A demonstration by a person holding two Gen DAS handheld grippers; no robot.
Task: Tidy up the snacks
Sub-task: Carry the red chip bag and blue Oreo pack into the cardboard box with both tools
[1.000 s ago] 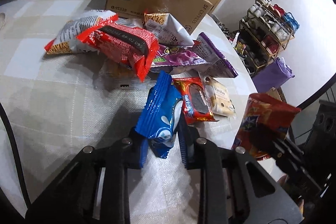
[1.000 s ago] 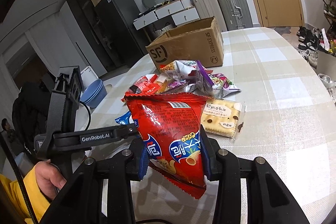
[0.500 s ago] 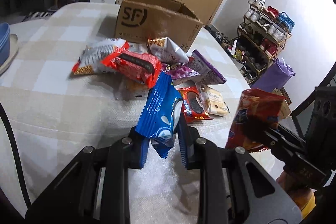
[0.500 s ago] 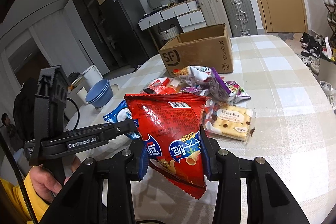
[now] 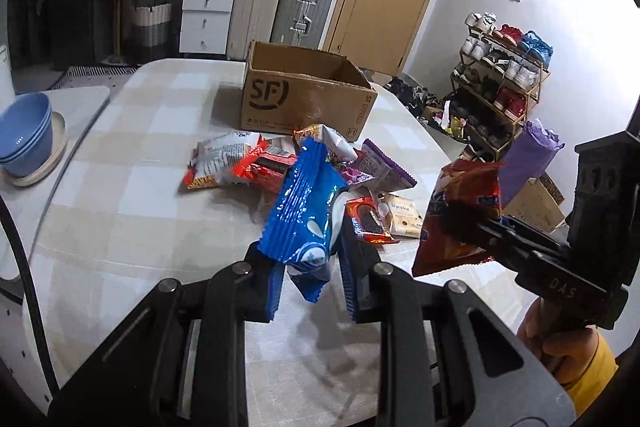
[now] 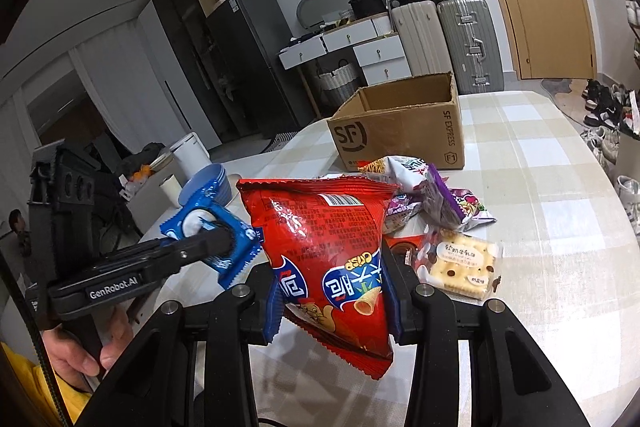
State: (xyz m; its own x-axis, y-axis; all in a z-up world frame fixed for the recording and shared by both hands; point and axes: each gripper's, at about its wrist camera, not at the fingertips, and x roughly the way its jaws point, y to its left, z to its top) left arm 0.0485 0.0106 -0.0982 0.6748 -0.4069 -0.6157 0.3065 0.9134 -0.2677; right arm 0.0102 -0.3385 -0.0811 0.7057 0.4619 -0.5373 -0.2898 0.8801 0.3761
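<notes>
Left tongs clenched on a blue snack packet, held upright and clear above the tabletop. Right tongs clenched on a red chip bag, likewise lifted off the cloth, lower corner hanging below the fingers. Seen side by side, each from the other's camera: blue packet to the left of the red bag in the right wrist view, red bag off to the right in the left wrist view.

Beyond both, spread on the checked tabletop, a loose heap of remaining snacks: a white-and-orange packet, a red wrapper, a purple pouch, a small red cookie pack, a clear pack of pale crackers lying nearest the right tongs. Behind the heap, an open cardboard box marked SF, standing upright, flaps up, interior not visible from the left. Stacked blue bowls on a side surface at far left.
</notes>
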